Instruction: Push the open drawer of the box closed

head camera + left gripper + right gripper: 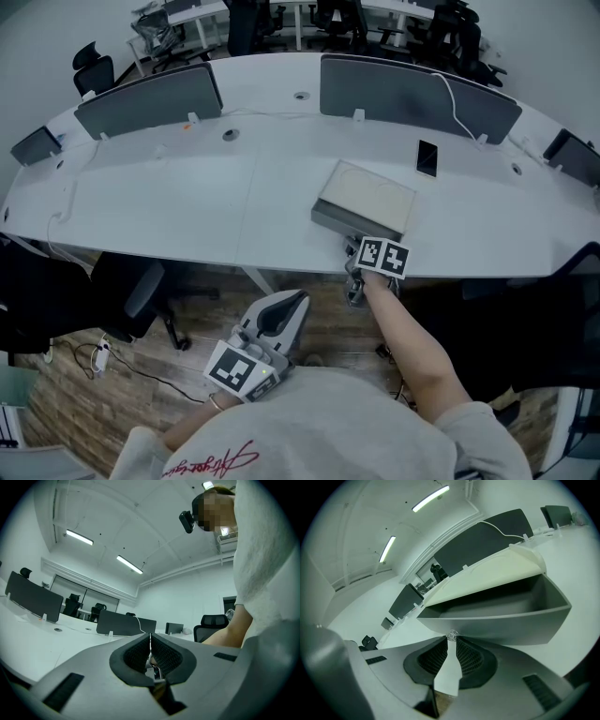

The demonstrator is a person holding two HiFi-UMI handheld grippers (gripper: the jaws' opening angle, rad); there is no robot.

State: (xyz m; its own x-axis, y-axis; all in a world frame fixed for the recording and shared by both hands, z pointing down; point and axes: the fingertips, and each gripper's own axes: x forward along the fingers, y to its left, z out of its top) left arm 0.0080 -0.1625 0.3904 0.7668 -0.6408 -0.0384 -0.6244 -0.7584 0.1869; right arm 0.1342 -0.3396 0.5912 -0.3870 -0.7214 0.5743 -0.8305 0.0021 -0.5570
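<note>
While arm point(412, 337) outstretched, right tongs point(451, 642) tight on drawer knob point(451, 634).

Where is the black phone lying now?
Head view: the phone lies flat on the desk, right side, just behind the box.

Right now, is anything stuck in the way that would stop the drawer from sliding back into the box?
Nothing visible is. The drawer stands open from the box, and what shows of its inside is empty. The right gripper is at its front, tips on the small clear knob.
</note>
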